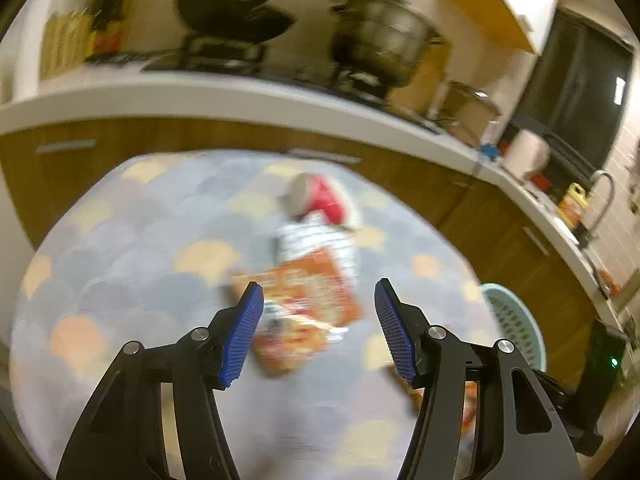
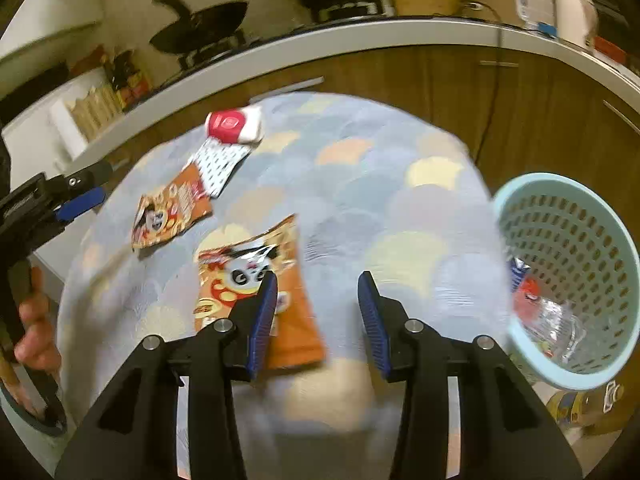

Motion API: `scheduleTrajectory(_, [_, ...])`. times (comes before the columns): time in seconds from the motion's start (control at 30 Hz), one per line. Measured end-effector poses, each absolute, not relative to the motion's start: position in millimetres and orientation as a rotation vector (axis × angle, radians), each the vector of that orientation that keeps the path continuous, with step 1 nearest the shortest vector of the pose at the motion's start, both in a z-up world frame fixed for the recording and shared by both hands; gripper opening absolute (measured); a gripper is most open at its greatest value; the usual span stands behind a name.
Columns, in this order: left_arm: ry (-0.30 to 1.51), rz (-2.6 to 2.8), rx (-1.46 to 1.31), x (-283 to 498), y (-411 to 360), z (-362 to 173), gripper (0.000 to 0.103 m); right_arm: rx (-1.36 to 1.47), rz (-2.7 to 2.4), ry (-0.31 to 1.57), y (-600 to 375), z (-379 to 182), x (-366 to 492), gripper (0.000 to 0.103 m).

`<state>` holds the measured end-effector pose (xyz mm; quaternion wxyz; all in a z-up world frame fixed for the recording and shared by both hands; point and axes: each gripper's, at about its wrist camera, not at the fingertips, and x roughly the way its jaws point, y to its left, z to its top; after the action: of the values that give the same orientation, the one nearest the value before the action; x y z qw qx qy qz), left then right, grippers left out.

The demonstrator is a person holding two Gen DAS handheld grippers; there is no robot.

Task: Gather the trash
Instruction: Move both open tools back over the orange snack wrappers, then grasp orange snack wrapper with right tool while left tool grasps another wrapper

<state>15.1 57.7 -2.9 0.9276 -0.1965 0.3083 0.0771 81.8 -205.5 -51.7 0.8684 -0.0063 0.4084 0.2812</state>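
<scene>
Left wrist view: looks forward and down along its own blue-padded fingers (image 1: 248, 332) across a round patterned table (image 1: 120, 264) toward the kitchen worktop (image 1: 240, 96), close above the wrappers, badly blurred. Right wrist view: same downward slant over the table (image 2: 360, 184) from farther right, with the pale basket (image 2: 516, 208) near its right edge and the left gripper (image 2: 80, 200) at far left. Shared: table, orange snack packet (image 1: 320, 284) (image 2: 172, 212), red-and-white tub (image 1: 320, 200) (image 2: 234, 126), basket (image 1: 520, 320), worktop (image 2: 280, 48), frying pan (image 1: 236, 20) (image 2: 200, 28).

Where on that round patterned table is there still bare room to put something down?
Bare tablecloth runs from the panda snack bag across to the light blue basket, and along the far edge by the cabinets. The left side is crowded: another snack bag, a dotted wrapper and a red-and-white pack.
</scene>
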Motion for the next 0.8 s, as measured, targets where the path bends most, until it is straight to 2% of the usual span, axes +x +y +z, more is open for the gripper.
scheduleTrajectory(0.23, [0.72,0.146,-0.528,21,102,-41,0.057,-0.146,0.54,0.829,-179,-60,75,0.039])
scheduleTrajectory(0.5, [0.777,0.12,-0.468,56,76,-54,0.057,-0.185,0.532,0.827,-173,-62,75,0.038])
scheduleTrajectory(0.63, [0.793,0.159,-0.381,65,59,-56,0.038,-0.176,0.538,0.83,-173,-62,75,0.038])
scheduleTrajectory(0.67, [0.799,0.172,-0.343,66,53,-56,0.029,-0.175,0.54,0.83,-174,-62,76,0.038])
scheduleTrajectory(0.7, [0.804,0.174,-0.317,67,49,-57,0.015,-0.172,0.542,0.83,-174,-62,76,0.038])
scheduleTrajectory(0.8, [0.802,0.172,-0.279,65,43,-56,0.009,-0.142,0.565,0.831,-178,-61,76,0.04])
